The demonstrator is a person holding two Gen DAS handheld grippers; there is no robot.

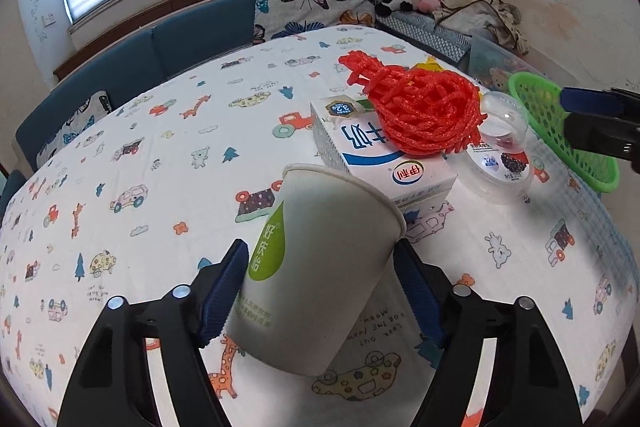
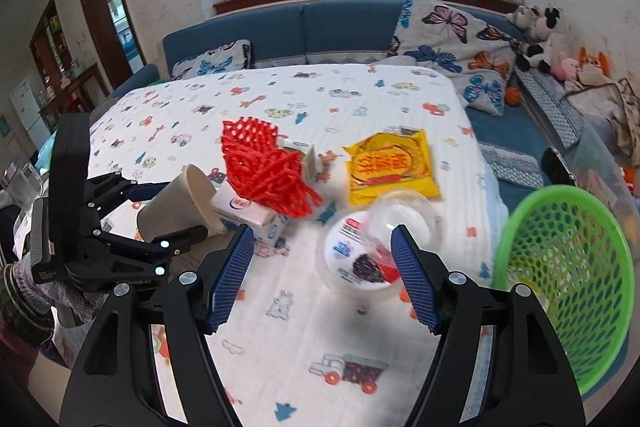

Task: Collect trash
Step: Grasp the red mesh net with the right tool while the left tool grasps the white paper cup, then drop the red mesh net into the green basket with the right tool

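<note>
Our left gripper pinches a white paper cup with a green label, tilted above the desk's cartoon-print cloth. Our right gripper hangs spread over a clear plastic yogurt cup. A red foam net lies on a white milk carton. A green mesh basket sits at the desk's right edge.
</note>
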